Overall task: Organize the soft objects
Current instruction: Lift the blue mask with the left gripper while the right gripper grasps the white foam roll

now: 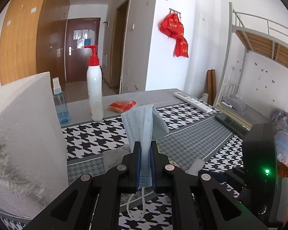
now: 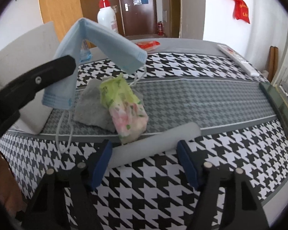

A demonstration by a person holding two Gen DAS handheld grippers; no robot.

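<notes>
My left gripper [image 1: 145,143] is shut on a light blue face mask [image 1: 142,118], which stands folded above the jaws with its ear loops dangling below. In the right wrist view the mask [image 2: 105,42] hangs draped over the left gripper's black finger [image 2: 48,74], above the table. My right gripper [image 2: 144,143] is open low over the houndstooth cloth [image 2: 163,182]. A white foam roll [image 2: 155,141] lies slanted between its blue pads. Just behind the roll lie a green and pink tissue pack [image 2: 126,105] and a grey cloth [image 2: 90,107].
A white foam block [image 1: 25,124] stands at the left. Behind it are a blue spray bottle [image 1: 60,103], a white pump bottle [image 1: 95,88] and a red snack packet [image 1: 122,105]. A white remote [image 1: 194,101] and a dark green case [image 1: 230,122] lie near the right edge.
</notes>
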